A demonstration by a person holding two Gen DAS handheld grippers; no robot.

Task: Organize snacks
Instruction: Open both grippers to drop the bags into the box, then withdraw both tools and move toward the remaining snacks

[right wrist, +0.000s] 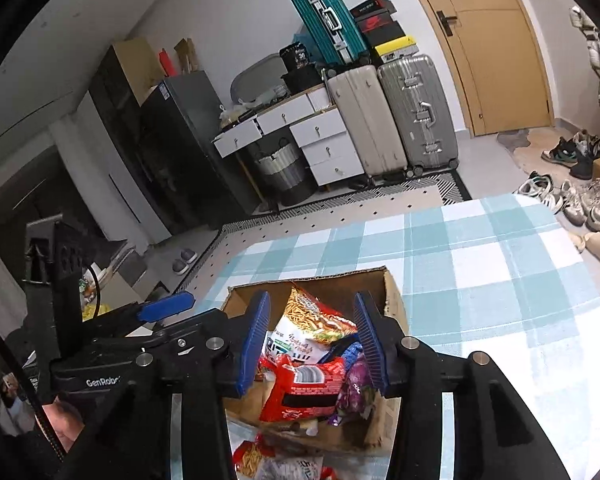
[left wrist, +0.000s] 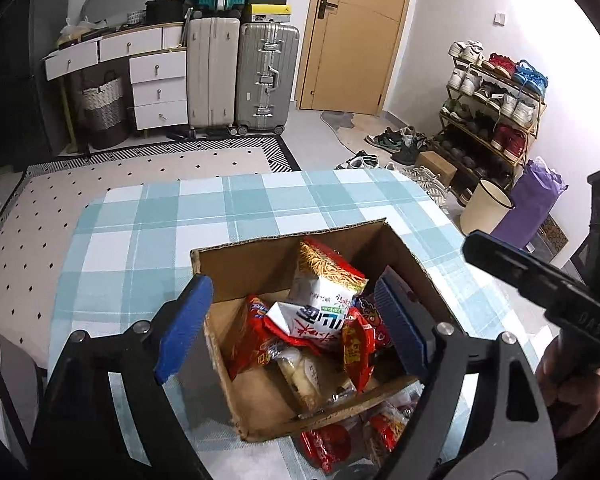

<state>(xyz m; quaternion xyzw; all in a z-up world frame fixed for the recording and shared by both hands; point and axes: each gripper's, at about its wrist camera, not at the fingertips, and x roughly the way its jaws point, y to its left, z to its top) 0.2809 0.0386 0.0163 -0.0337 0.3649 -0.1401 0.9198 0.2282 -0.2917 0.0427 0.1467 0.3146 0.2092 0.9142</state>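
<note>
An open cardboard box (left wrist: 260,264) stands on the checked tablecloth and holds several snack packets, among them a tall noodle-snack bag (left wrist: 328,276) and a white and red packet (left wrist: 312,320). My left gripper (left wrist: 292,328) is open and empty above the box. My right gripper (right wrist: 314,340) is open and empty above the same box (right wrist: 394,300), over a red packet (right wrist: 304,392) and a purple packet (right wrist: 358,392). More red packets (left wrist: 340,440) lie on the table in front of the box, also in the right wrist view (right wrist: 260,460).
The table (left wrist: 148,216) has a blue and white checked cloth. Beyond it are a dotted rug (left wrist: 100,176), suitcases (left wrist: 244,76), white drawers (left wrist: 156,80), a door (left wrist: 360,32), a shoe rack (left wrist: 496,108), a cream bin (left wrist: 486,208) and loose shoes on the floor.
</note>
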